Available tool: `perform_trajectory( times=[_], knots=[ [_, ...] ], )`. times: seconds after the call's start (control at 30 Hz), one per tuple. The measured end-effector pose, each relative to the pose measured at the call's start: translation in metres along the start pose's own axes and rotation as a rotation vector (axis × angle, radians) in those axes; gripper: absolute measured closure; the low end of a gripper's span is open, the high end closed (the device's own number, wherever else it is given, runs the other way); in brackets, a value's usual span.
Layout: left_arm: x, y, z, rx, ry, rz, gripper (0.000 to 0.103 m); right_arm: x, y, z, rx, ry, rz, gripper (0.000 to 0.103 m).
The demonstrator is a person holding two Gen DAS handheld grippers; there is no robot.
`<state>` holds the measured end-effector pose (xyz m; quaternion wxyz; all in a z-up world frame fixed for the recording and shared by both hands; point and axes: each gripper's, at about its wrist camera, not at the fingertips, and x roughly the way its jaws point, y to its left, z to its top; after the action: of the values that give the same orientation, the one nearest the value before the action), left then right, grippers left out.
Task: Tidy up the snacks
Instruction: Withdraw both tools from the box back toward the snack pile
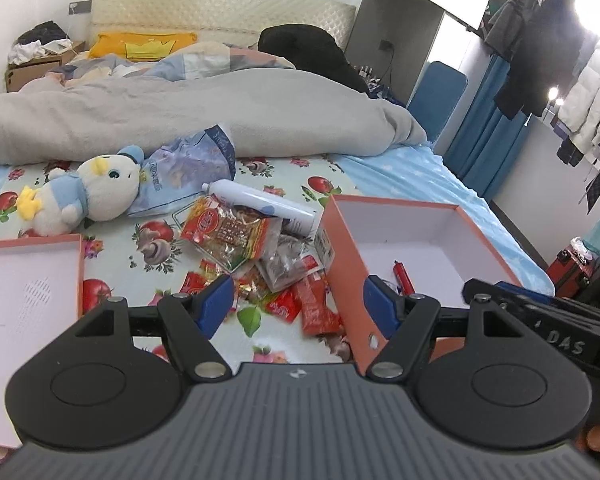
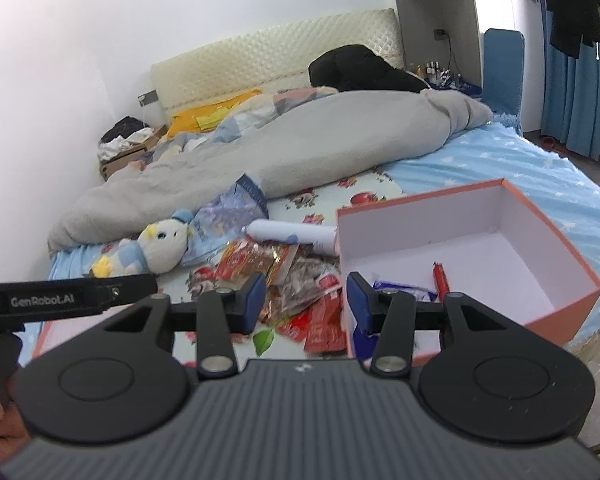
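Observation:
A heap of snack packets (image 1: 252,252) (image 2: 284,280), mostly red with some clear bags, lies on the fruit-print sheet. To its right stands an open orange box (image 1: 340,240) (image 2: 512,196) with a white inside, holding a red stick snack (image 1: 403,276) (image 2: 441,276) and a blue-white packet (image 2: 400,290). My left gripper (image 1: 300,304) hovers open over the red packets, its right finger beside the box's near wall. My right gripper (image 2: 306,300) is open too, nothing between its pads, straddling the box's left wall above the packets.
The orange box lid (image 1: 28,288) lies at the left. A white spray can (image 1: 268,206) (image 2: 292,234), a blue foil bag (image 1: 188,168) and a plush duck (image 1: 88,196) (image 2: 156,252) sit behind the heap. A grey quilt (image 1: 180,112) covers the bed beyond.

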<state>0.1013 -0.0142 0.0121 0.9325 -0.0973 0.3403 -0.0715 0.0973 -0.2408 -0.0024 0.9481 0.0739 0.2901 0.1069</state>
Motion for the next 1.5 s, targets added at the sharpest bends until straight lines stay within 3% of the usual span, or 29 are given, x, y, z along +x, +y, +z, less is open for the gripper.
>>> perform_trajectory(
  times=[0.5, 0.87, 1.5],
  knots=[
    [-0.005, 0.018, -0.047, -0.02, 0.022, 0.039, 0.027, 0.007, 0.026, -0.046, -0.028, 0.056, 0.007, 0.055],
    [-0.002, 0.055, -0.063, -0.092, 0.023, 0.061, 0.027, 0.02, 0.035, -0.064, -0.042, 0.085, 0.002, 0.055],
    [0.078, 0.107, -0.05, -0.146, 0.11, 0.095, 0.027, 0.1, 0.055, -0.067, -0.119, 0.151, -0.029, 0.055]
  ],
)
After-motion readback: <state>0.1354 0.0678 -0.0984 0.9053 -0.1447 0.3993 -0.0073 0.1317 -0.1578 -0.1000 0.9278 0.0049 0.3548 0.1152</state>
